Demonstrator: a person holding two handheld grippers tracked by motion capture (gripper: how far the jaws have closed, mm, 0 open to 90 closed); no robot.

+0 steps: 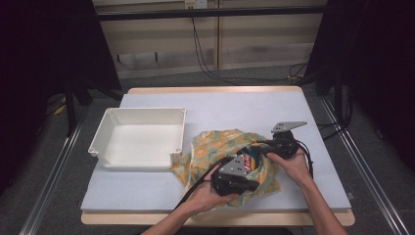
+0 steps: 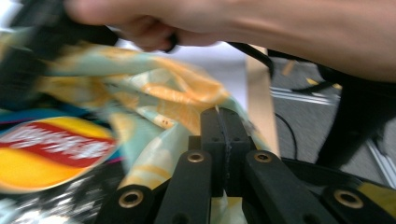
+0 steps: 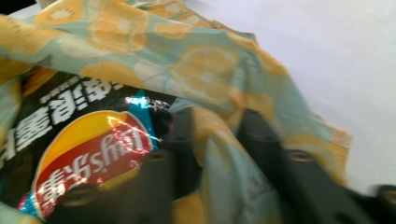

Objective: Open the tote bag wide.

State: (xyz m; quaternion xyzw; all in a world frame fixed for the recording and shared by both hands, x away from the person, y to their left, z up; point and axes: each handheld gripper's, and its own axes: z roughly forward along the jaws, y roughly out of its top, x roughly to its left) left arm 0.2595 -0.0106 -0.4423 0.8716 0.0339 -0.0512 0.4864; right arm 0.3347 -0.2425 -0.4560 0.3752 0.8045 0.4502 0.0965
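A lemon-print cloth bag (image 1: 215, 147) lies crumpled on the table's near half with a chips packet (image 1: 250, 160) showing in its mouth. My left gripper (image 1: 249, 180) sits at the bag's near side, jaws shut on a fold of the cloth (image 2: 159, 93); its tips (image 2: 223, 116) pinch the fabric, with the packet's red and yellow logo (image 2: 51, 149) to their left. My right gripper (image 1: 268, 148) is at the bag's right edge. There, bunched cloth (image 3: 205, 70) fills the gap between its jaws (image 3: 219, 126), beside the packet (image 3: 88, 154).
An empty white plastic bin (image 1: 178, 132) stands left of the bag, close to its edge. The pale blue table top (image 1: 220, 105) stretches bare behind and to the right. The person's right hand and its cable (image 2: 233, 18) cross the top of the left gripper view.
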